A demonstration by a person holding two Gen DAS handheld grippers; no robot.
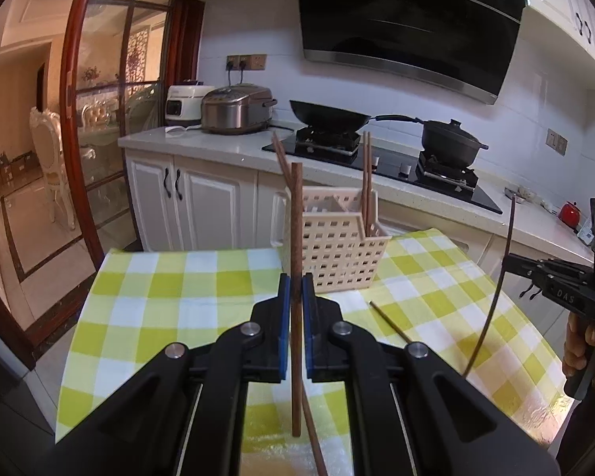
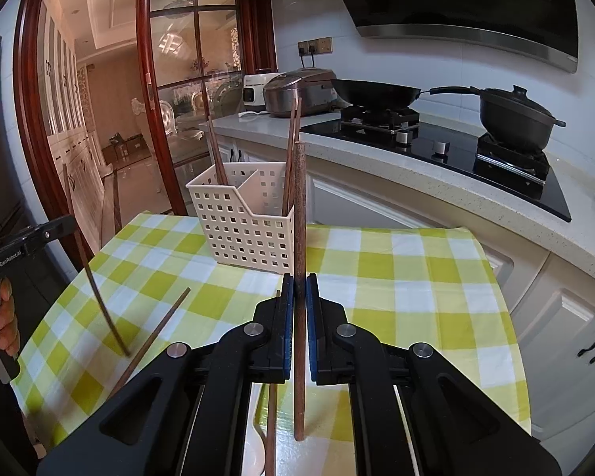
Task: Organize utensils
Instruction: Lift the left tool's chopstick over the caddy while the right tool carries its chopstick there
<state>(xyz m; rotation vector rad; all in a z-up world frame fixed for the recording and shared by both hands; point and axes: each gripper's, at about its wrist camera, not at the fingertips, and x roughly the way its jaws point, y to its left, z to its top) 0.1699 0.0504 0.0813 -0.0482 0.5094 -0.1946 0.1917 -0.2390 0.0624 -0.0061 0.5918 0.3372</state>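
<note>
In the left wrist view my left gripper [image 1: 296,279] is shut on a brown chopstick [image 1: 296,206] that stands upright between its blue pads. Just beyond it is a cream perforated basket [image 1: 337,254] with chopsticks leaning in its left [image 1: 281,158] and right [image 1: 367,174] compartments. My right gripper [image 2: 299,289] is shut on a second upright chopstick [image 2: 299,214], and its basket [image 2: 242,234] is ahead to the left. Each gripper shows in the other's view, right [image 1: 509,260] and left [image 2: 69,224], with its chopstick. A loose chopstick [image 1: 388,323] [image 2: 158,327] lies on the checked cloth.
The table has a yellow-green checked cloth [image 1: 170,289] [image 2: 408,277]. Another chopstick [image 2: 271,416] lies under the grippers at the near edge. Behind are a counter with a wok [image 1: 329,115], a black pot [image 1: 450,142] and rice cookers [image 1: 238,109]. A glass door [image 1: 99,119] stands at left.
</note>
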